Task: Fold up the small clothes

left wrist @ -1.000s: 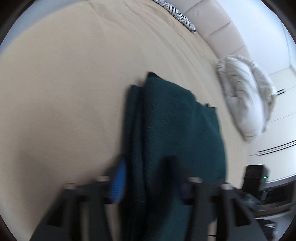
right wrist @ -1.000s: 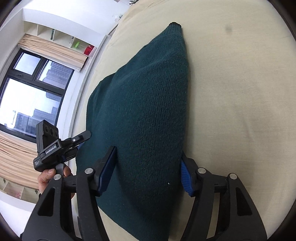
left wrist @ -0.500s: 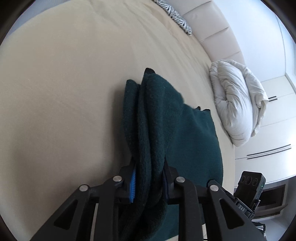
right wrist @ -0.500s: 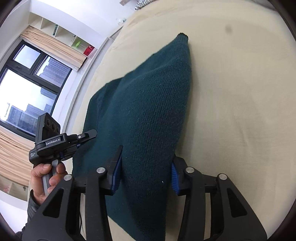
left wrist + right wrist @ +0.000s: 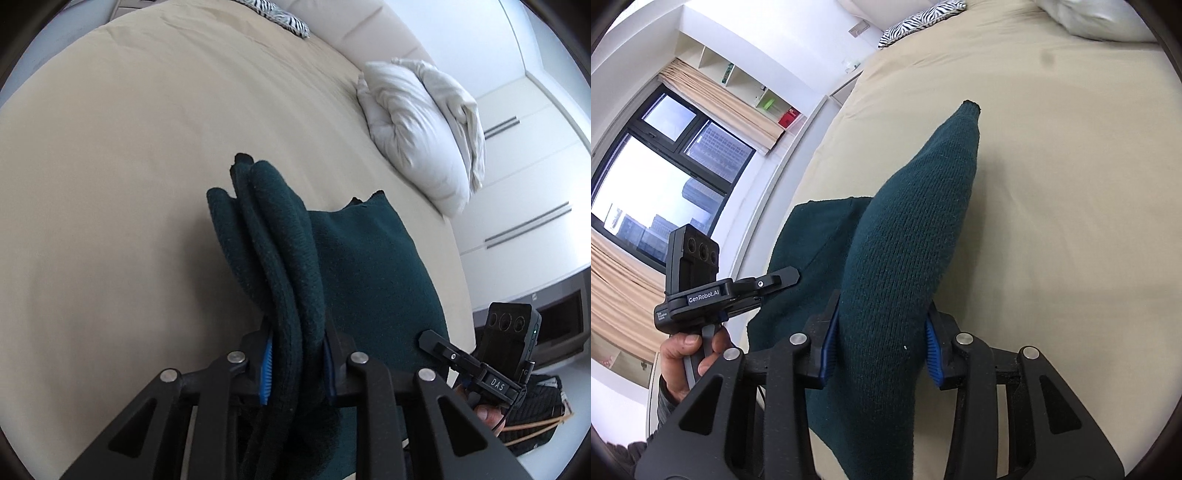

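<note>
Bed (image 5: 110, 184): beige cover, carries everything; white pillow (image 5: 417, 125) at far right edge.

Dark green knit garment (image 5: 908, 258): mid-bed, near end raised off cover, far end resting on it.

Left tool (image 5: 297, 363): clamped on bunched layers of garment edge.

Right tool (image 5: 879, 350): pads pressed on thick fold.

Step, judged: lifting near end to fold over. Next: carry toward far end, keep both corners level, lay flat, release.

- "GenRobot.AI" runs in white along the black body of the left gripper (image 5: 772, 282), seen from the right wrist.
- "DAS" marks the right gripper (image 5: 439, 345), seen from the left wrist.
</note>
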A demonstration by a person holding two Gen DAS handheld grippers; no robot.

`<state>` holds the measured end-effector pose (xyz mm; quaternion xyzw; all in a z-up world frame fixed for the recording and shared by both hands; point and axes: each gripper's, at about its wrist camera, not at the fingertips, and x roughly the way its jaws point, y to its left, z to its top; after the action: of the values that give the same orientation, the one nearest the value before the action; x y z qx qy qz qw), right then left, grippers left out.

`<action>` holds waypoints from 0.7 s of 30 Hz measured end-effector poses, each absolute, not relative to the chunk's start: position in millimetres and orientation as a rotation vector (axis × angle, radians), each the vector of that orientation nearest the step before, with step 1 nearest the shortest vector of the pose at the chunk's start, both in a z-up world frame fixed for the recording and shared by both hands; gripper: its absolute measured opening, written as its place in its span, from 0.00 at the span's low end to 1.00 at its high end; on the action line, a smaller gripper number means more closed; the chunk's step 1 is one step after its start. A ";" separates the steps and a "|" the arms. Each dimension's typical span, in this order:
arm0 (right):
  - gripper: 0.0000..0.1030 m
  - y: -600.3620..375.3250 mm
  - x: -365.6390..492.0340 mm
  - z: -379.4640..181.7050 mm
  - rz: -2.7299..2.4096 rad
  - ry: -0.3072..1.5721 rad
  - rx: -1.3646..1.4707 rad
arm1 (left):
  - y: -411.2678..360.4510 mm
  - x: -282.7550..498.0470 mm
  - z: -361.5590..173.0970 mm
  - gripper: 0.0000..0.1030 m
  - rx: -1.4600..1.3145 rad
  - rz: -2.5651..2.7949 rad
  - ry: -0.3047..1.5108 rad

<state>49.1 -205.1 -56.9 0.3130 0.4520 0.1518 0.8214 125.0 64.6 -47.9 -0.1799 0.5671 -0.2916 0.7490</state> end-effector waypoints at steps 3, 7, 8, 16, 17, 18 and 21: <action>0.35 -208.3 15.8 -65.0 0.309 0.965 0.691 | 53.9 108.3 -60.2 0.22 -0.362 -0.639 1.260; 0.35 -215.7 -9.6 -93.8 0.264 0.990 0.744 | 52.7 96.9 -94.9 0.24 -0.309 -0.577 1.282; 0.35 -217.5 -12.1 -103.0 0.262 1.000 0.755 | 57.5 97.3 -105.4 0.27 -0.339 -0.569 1.296; 0.41 -227.1 -25.9 -147.9 0.237 1.001 0.890 | 61.0 93.2 -109.7 0.31 -0.403 -0.583 1.273; 0.42 -226.7 -26.8 -148.2 0.235 1.001 0.889 | 60.1 93.1 -109.8 0.33 -0.403 -0.581 1.271; 0.43 -227.4 -27.5 -147.7 0.232 1.002 0.894 | 60.1 92.6 -109.0 0.33 -0.403 -0.579 1.267; 0.46 -237.3 -32.1 -144.2 0.204 0.988 0.905 | 60.9 87.3 -98.3 0.36 -0.364 -0.559 1.234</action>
<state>-32.1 -237.3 -144.2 0.4188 0.4572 0.0942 0.7789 87.3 60.9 -98.3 -0.1674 0.5676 -0.2570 0.7640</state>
